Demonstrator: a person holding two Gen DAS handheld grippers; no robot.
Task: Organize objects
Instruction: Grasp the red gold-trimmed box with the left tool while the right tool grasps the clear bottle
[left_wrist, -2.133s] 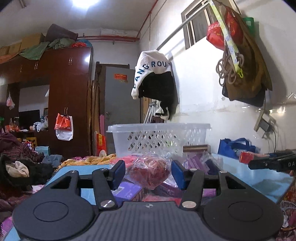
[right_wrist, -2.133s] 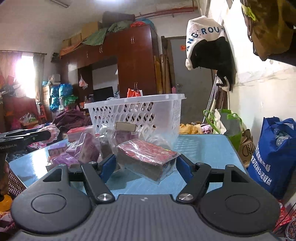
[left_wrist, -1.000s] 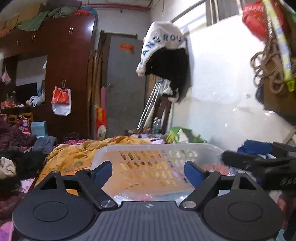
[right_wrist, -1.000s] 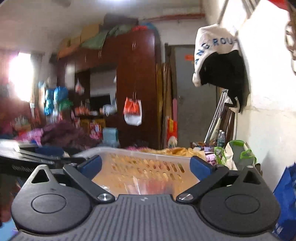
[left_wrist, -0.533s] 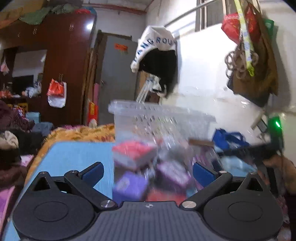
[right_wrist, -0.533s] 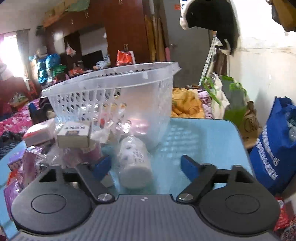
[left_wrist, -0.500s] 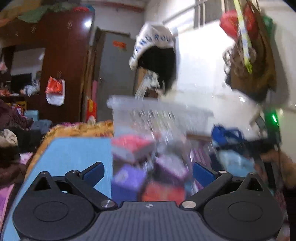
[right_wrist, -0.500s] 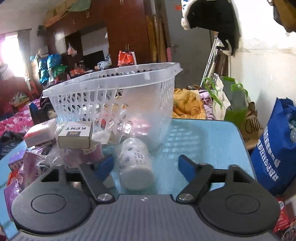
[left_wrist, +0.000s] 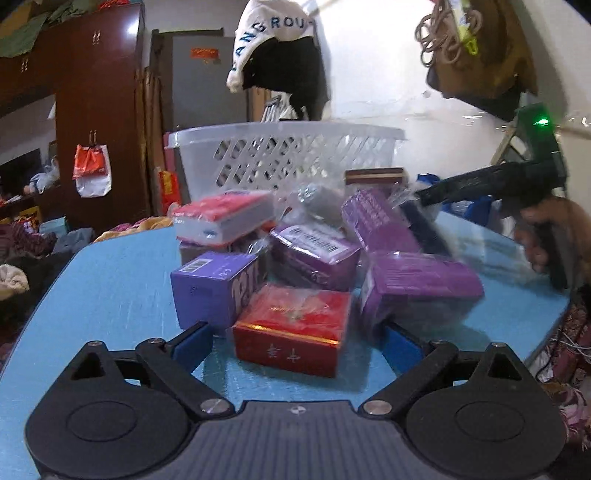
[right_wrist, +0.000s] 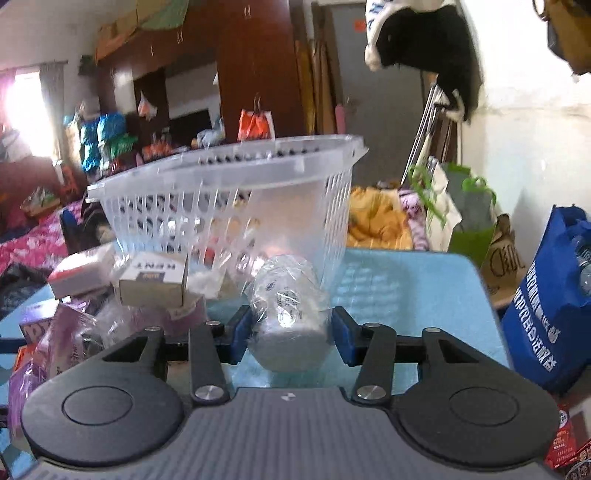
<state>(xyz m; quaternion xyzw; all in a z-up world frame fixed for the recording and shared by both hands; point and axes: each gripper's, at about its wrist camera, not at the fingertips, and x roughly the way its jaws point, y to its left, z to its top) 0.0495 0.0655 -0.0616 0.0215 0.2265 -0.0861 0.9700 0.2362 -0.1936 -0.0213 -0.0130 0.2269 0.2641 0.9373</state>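
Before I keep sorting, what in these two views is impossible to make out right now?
- Basket contents: right wrist view, only smears show through its lattice wall.
- Right gripper grip on the wrapped white roll: pads flank it, but contact is unclear.
- Purple box at right: left wrist view, motion-blurred, label unreadable.
- Items beneath the red box pile: hidden by the boxes in front.

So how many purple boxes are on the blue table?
4 show. One with big letters sits front left, one with a barcode in the middle, one tilted behind, and a blurry one on the right. More may hide underneath.
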